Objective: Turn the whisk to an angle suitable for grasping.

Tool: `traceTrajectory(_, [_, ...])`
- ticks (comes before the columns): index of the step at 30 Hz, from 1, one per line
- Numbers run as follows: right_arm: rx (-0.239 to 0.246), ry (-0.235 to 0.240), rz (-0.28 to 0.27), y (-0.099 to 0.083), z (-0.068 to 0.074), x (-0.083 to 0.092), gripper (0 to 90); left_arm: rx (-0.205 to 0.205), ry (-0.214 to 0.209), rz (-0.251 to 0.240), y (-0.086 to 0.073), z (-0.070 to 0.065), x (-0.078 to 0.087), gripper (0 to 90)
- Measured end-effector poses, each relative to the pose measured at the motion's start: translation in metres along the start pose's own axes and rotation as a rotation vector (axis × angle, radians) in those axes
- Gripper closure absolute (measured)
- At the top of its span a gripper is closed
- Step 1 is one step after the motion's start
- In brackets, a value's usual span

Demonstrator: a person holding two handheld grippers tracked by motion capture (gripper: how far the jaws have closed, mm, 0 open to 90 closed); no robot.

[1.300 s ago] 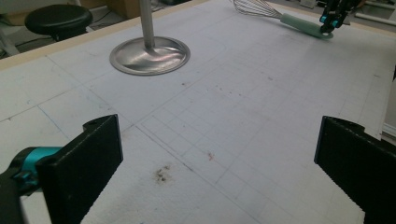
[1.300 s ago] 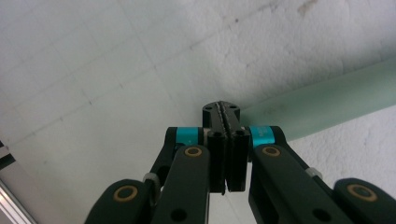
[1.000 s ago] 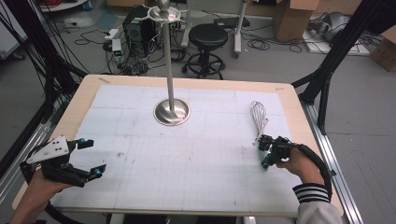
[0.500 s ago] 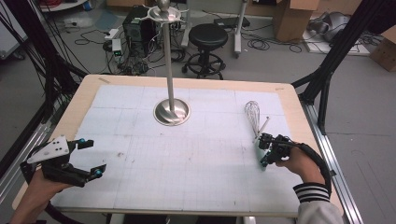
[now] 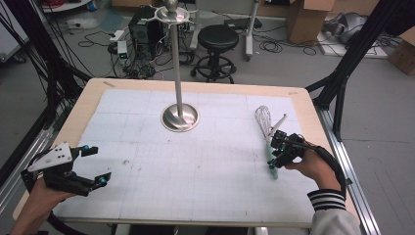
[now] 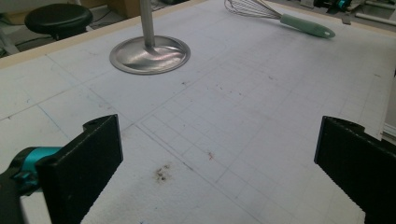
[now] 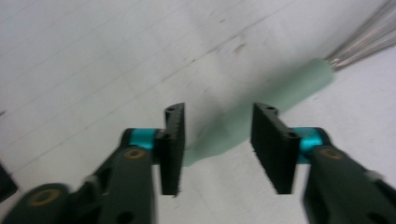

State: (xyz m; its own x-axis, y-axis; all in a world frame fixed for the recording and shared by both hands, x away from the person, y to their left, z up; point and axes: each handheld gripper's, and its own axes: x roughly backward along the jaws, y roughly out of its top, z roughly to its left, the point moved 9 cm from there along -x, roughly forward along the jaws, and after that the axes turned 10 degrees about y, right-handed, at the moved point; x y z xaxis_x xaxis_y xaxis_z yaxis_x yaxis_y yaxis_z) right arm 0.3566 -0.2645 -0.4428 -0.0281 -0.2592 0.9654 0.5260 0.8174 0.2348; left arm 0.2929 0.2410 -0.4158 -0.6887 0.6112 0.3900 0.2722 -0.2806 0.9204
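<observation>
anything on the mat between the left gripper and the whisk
Nothing: in the left gripper view, only bare gridded mat runs from the left gripper to the whisk.

even, bright overhead light, soft shadows; right gripper view blurs the whisk handle point(image 7: 261, 109); glare on stand base point(image 6: 150, 54).
</observation>
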Motion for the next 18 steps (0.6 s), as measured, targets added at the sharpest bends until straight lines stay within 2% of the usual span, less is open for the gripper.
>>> traceTrajectory(2, [-0.035, -0.007, -0.026, 0.003, -0.003, 0.003, 30.5, -0.001, -0.001, 0.000, 0.000, 0.000, 0.000, 1.7])
traceTrajectory(4, [-0.043, -0.024, -0.045, 0.005, -0.006, 0.005, 12.9, -0.001, -0.002, 0.001, 0.000, 0.000, 0.000, 1.7])
traceTrajectory(6, [-0.046, -0.023, -0.068, 0.009, -0.005, 0.007, 6.5, 0.000, -0.002, 0.000, 0.000, 0.000, 0.000, 1.7])
traceTrajectory(7, [-0.046, -0.023, -0.068, 0.009, -0.005, 0.007, 6.5, 0.000, -0.002, 0.000, 0.000, 0.000, 0.000, 1.7])
traceTrajectory(8, [-0.046, -0.076, -0.105, 0.014, -0.009, 0.011, 0.5, 0.000, -0.002, 0.000, 0.000, 0.000, 0.000, 1.7])
traceTrajectory(11, [-0.052, -0.093, -0.132, 0.019, -0.011, 0.014, 0.5, 0.000, -0.001, 0.000, 0.000, 0.000, 0.000, 1.7])
traceTrajectory(18, [-0.070, -0.112, -0.149, 0.022, -0.018, 0.016, 0.5, 0.001, -0.003, -0.001, 0.000, 0.000, 0.000, 1.7])
